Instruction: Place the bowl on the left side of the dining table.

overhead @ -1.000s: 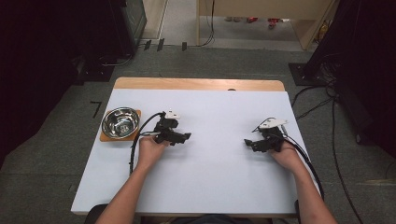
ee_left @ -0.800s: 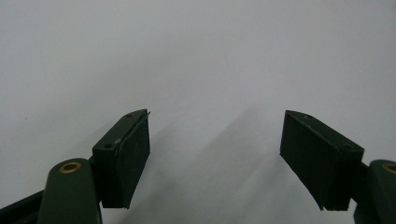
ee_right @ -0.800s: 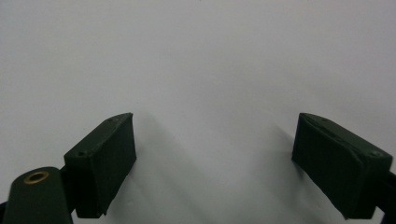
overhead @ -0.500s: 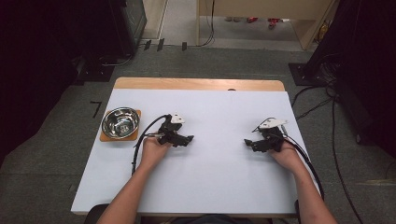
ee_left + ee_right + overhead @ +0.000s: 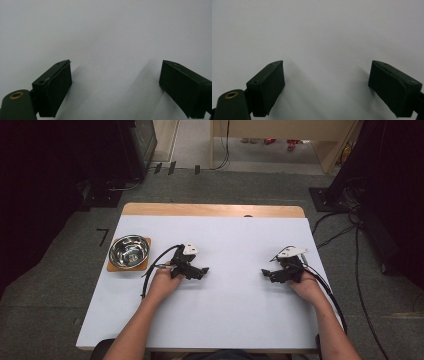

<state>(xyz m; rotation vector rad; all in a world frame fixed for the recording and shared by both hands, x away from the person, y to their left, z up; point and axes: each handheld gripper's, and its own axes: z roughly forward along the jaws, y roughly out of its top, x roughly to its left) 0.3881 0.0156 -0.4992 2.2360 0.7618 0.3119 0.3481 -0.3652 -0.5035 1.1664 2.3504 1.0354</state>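
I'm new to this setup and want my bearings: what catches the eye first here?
A shiny steel bowl on a brown square mat at the white table's left edge. On the table in front of the person, the left gripper and right gripper point toward each other, both open and empty, the left gripper's jaws having just been opening.

You are working in a lab or recording studio rather than a home. The white surface (image 5: 225, 310) stands alone on grey carpet (image 5: 50, 290), with dark equipment racks (image 5: 140, 145) at the upper left of the frame, black curtains (image 5: 395, 195) at the right edge, and loose cables (image 5: 350, 227) trailing across the floor at the right.
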